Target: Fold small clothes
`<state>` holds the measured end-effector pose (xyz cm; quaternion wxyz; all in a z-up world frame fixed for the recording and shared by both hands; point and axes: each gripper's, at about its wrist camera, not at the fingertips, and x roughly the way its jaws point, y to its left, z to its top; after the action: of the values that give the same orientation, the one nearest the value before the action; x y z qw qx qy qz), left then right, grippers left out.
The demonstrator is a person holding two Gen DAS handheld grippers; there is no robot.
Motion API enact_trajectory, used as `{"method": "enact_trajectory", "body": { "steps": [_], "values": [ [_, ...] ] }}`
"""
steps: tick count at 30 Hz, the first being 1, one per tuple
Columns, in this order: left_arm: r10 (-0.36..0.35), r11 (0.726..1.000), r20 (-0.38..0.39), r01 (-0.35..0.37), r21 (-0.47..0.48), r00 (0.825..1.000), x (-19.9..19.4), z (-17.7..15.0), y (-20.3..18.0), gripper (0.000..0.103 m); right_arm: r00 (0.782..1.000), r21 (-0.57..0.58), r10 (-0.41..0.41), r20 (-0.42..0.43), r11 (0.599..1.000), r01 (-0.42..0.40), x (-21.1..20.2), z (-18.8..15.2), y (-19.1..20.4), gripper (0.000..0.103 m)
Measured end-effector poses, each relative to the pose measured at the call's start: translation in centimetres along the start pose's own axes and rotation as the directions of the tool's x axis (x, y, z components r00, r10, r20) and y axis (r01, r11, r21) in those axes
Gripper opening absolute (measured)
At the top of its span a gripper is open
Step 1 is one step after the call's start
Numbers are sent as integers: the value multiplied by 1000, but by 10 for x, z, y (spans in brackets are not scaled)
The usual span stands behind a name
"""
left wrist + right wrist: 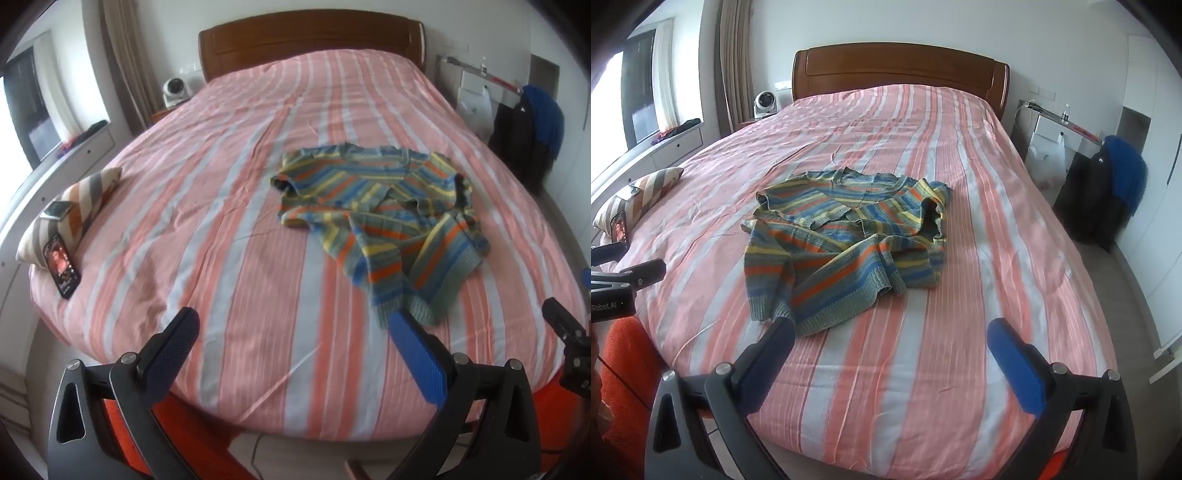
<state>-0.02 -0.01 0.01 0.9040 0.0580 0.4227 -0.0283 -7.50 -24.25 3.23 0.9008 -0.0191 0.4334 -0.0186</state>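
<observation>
A crumpled knit sweater (380,210) with blue, orange, yellow and green stripes lies on the pink-striped bed (229,229), toward its near right part. It also shows in the right wrist view (846,240). My left gripper (293,321) is open and empty above the bed's near edge, its right finger just short of the sweater's hem. My right gripper (892,328) is open and empty, its left finger just short of the hem. The right gripper's body shows at the far right of the left wrist view (569,339).
A striped pillow (70,210) with a watch and a phone (61,271) lies at the bed's left edge. A wooden headboard (310,40) stands at the far end. A dark bag with a blue cloth (1108,192) sits on the floor to the right.
</observation>
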Motion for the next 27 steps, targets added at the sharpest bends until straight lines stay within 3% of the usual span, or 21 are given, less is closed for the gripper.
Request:
{"method": "enact_trajectory", "body": {
  "steps": [22, 24, 27],
  "values": [
    [-23, 1000, 30, 23, 17, 999, -6, -6, -12, 103, 1000, -6, -17, -9, 1000, 17, -3, 1, 1, 103],
    [-4, 999, -20, 5, 40, 1000, -4, -6, -11, 103, 1000, -6, -16, -9, 1000, 15, -3, 1, 1, 103],
    [-16, 1000, 4, 16, 26, 1000, -4, -7, -12, 103, 1000, -5, -16, -7, 1000, 16, -3, 1, 1, 103]
  ]
}}
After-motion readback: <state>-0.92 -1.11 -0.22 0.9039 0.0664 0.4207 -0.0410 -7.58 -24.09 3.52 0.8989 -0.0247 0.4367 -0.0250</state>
